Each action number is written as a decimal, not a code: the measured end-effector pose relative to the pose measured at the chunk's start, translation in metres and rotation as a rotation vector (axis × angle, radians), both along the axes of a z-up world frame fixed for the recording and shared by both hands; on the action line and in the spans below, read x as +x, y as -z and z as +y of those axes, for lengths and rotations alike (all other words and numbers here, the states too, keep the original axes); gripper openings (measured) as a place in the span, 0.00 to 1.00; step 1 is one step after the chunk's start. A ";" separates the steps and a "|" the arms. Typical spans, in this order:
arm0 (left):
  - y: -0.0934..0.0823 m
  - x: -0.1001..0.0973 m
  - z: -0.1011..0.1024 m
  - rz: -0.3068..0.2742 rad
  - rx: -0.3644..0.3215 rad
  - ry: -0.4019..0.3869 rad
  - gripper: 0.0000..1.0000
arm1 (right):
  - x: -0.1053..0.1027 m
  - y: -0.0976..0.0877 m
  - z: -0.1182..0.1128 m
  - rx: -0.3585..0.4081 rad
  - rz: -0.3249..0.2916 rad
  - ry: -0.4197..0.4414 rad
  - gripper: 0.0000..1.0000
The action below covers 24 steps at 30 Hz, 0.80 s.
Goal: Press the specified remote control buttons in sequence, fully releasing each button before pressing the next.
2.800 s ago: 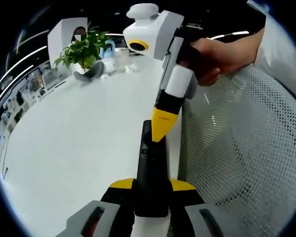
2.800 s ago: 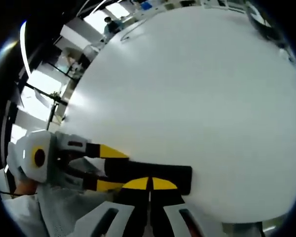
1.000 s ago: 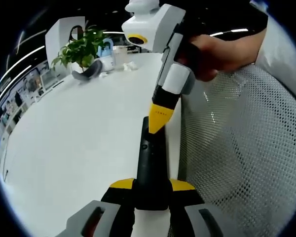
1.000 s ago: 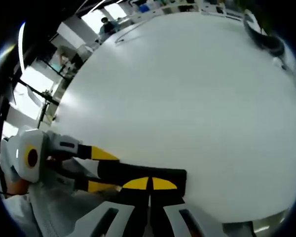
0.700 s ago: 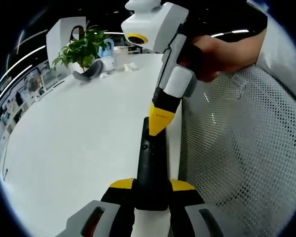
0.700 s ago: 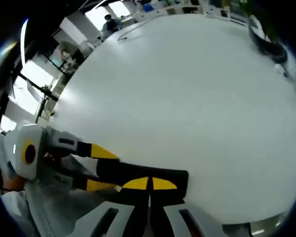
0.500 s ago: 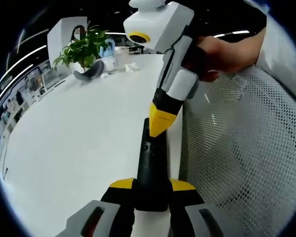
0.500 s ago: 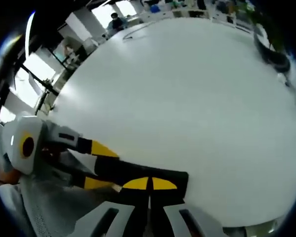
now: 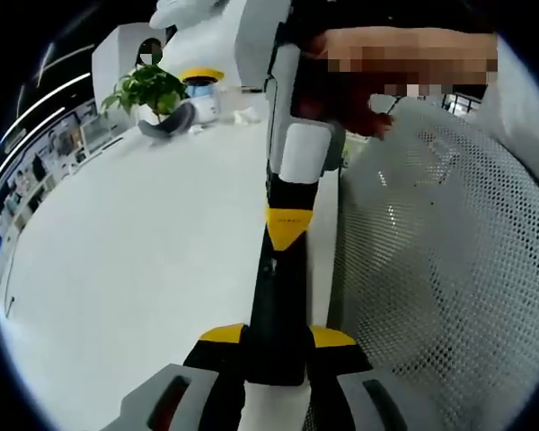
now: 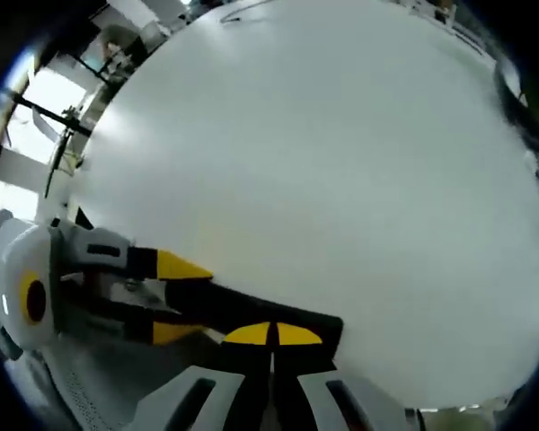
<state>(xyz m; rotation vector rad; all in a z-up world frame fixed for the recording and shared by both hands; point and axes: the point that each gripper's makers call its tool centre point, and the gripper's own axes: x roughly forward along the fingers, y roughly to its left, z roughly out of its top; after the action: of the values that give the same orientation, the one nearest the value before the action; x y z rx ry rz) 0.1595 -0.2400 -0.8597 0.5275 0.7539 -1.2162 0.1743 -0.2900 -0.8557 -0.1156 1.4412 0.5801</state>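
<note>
White table is seen spreading wide, w/ mesh chair back at its edge. Black remote control is held out over table edge, rear end pinched betw. left gripper jaws. Right gripper is brought down w/ jaws pressed together, yellow tips touching remote's upper face. Potted plant is seen far back on table.
</note>
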 end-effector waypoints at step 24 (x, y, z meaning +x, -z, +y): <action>0.000 -0.003 0.003 -0.023 0.016 0.043 0.24 | -0.001 -0.002 -0.002 0.029 -0.061 0.085 0.00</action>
<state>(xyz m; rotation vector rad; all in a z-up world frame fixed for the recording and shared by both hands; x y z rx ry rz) 0.1563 -0.2374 -0.8596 0.5722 0.7370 -1.2425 0.1733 -0.2918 -0.8537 -0.0491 1.3715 0.5235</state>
